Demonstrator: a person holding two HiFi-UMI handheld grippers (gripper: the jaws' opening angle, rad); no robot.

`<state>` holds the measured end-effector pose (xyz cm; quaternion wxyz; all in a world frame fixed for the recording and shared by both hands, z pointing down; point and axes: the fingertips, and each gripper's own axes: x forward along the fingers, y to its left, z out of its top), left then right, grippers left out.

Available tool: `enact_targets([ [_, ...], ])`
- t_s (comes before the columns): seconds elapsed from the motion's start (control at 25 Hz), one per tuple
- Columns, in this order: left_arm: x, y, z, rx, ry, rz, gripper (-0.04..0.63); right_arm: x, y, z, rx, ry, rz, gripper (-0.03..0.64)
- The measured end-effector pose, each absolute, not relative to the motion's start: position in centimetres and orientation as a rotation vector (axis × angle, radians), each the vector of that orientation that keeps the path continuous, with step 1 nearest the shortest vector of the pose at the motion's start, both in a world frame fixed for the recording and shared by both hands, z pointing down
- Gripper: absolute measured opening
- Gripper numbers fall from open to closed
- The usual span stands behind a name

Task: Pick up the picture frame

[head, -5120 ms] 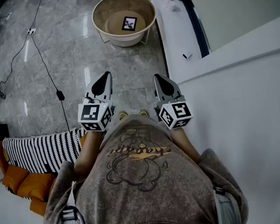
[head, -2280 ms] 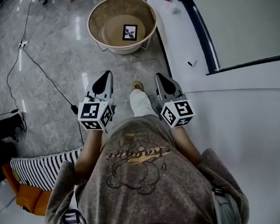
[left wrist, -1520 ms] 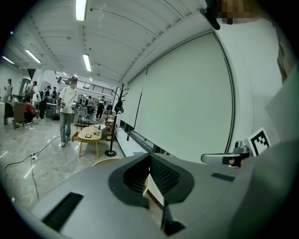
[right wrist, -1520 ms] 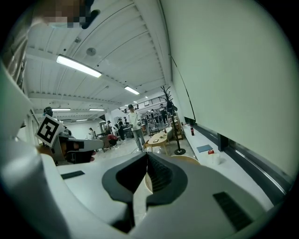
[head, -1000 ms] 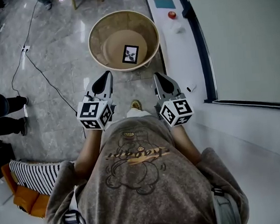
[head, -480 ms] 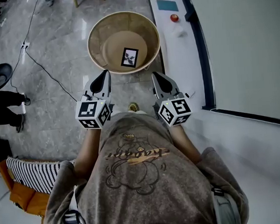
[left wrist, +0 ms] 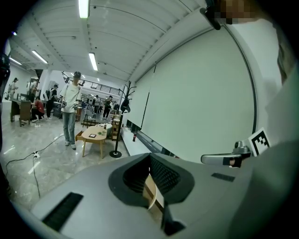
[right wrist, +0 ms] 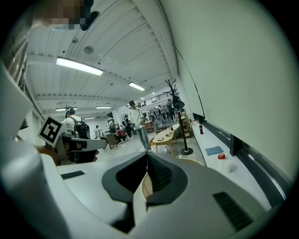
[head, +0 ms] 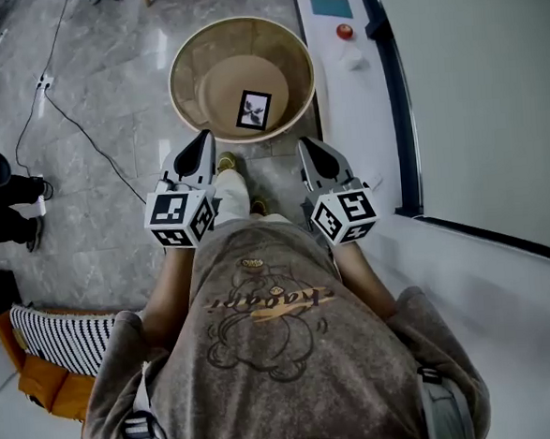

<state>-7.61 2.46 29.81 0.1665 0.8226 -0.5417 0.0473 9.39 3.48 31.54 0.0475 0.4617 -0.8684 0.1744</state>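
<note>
A small black picture frame [head: 254, 110] lies flat on the bottom of a round tan basket [head: 181, 53] that stands on the marble floor ahead of me. Both grippers are held out level at waist height, short of the basket's near rim. My left gripper [head: 204, 138] is shut with nothing in it, and the right gripper [head: 305, 145] is shut and empty as well. In the left gripper view the left gripper [left wrist: 149, 157] shows closed jaws with a strip of the basket rim [left wrist: 150, 192] below them. The right gripper [right wrist: 146, 156] looks the same in its own view.
A white ledge [head: 334, 97] runs along the wall at right, with a red object [head: 344, 31], a blue pad [head: 332, 5] and a white cup [head: 353, 61] on it. A cable [head: 72, 117] crosses the floor at left. A striped cloth [head: 62, 334] lies behind me. A person's feet [head: 5, 190] are at far left.
The basket with the frame has come closer to both grippers as the person walked toward it. Both grippers stayed shut and side by side.
</note>
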Motion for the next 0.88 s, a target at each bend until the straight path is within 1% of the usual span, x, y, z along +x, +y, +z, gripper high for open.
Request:
enact_targets([
  [0.88,-9.6,-8.4,31.5,2.376,-1.423,0.165,0.017,6.9,-6.0,33.4,1.498,-2.559,0.582,0.018],
])
